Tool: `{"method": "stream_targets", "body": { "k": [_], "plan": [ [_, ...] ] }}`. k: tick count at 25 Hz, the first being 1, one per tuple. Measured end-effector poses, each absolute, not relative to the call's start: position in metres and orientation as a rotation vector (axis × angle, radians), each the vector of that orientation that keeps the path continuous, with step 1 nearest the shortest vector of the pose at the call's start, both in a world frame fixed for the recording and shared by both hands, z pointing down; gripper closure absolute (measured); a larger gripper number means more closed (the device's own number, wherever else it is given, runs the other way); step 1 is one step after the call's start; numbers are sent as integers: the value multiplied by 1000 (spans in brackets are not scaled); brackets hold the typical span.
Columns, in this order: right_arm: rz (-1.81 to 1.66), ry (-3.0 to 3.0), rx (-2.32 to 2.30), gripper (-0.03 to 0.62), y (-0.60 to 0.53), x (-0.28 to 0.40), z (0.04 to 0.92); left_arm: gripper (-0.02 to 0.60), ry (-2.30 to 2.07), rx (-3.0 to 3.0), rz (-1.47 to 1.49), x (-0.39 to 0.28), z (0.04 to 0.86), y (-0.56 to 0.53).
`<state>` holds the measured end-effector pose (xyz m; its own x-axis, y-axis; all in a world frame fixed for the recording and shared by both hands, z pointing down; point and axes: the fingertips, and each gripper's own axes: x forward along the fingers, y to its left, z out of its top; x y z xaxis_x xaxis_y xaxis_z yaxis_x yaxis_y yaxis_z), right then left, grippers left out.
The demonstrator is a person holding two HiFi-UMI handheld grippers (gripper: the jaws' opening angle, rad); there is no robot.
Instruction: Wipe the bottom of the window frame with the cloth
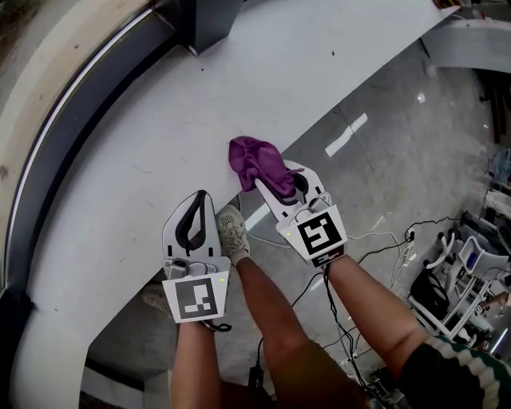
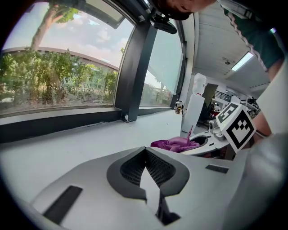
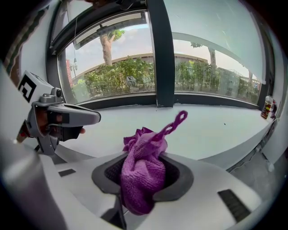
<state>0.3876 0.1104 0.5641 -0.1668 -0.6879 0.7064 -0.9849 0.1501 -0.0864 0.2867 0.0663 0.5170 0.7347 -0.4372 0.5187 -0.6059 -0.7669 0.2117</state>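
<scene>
Over the white sill (image 1: 144, 136), the right gripper (image 1: 279, 185) at centre frame pinches the bunched cloth (image 1: 254, 158), which friction may pull loose; the left gripper (image 1: 197, 209) is closed, empty.

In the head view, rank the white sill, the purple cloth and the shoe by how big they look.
1. white sill, by far
2. purple cloth
3. shoe, narrower than the cloth, though it sits farther from the camera

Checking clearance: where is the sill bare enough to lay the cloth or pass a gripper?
The sill is bare from the cloth and left gripper out to the dark window frame and its post. Crowding sits at the near edge, where the right gripper holds the cloth beside the left.
</scene>
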Motion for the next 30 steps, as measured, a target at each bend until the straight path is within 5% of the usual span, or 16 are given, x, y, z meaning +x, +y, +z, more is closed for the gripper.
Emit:
{"method": "stream_targets", "body": {
  "k": [16, 30],
  "plan": [
    [747, -1905, 1624, 442, 113, 380, 562, 578, -851, 2591, 575, 264, 501, 65],
    [752, -1906, 1593, 442, 125, 305, 563, 578, -930, 2555, 568, 173, 493, 63]
  ]
}}
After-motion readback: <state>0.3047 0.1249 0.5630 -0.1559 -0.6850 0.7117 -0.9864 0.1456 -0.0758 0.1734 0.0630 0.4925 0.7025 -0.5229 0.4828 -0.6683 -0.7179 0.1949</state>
